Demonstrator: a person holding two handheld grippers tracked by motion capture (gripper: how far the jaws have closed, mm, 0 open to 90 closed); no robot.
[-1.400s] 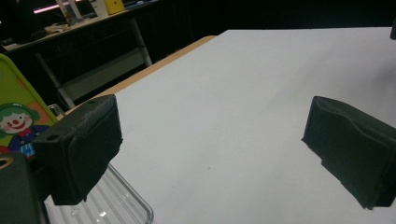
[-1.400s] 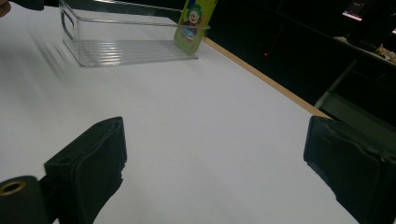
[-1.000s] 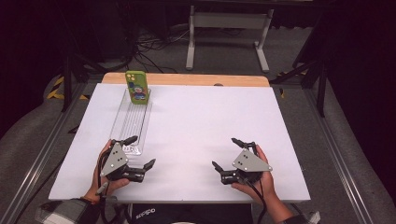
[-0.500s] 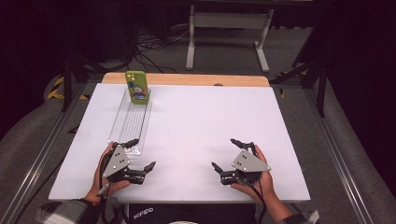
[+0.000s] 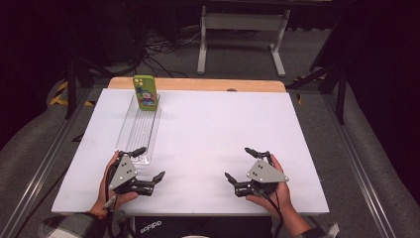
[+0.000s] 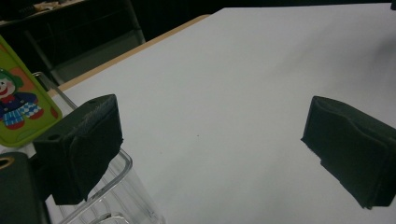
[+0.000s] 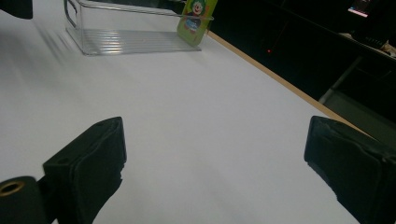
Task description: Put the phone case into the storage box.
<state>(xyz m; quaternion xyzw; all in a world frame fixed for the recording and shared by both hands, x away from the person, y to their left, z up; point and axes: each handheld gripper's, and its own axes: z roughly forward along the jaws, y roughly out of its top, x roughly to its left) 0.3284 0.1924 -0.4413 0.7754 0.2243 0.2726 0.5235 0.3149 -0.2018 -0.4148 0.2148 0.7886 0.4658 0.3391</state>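
Note:
A green phone case [image 5: 145,92] with a clown picture stands upright at the far end of a long clear plastic tray [image 5: 139,130] on the left of the white table. The case [image 6: 21,105] also appears in the left gripper view, and far off as the case [image 7: 196,19] in the right gripper view. My left gripper [image 5: 147,162] is open at the tray's near end [image 6: 109,203], one jaw over its rim, nothing held. My right gripper [image 5: 240,163] rests open near the front right of the table, nothing between its jaws.
The white table top [image 5: 213,129] has a wooden strip [image 5: 198,84] along its far edge. A metal stand [image 5: 240,37] and cables lie on the floor behind. Metal rails run along both sides of the table.
The left gripper has shifted slightly toward the tray's near end. The right gripper has stayed in place.

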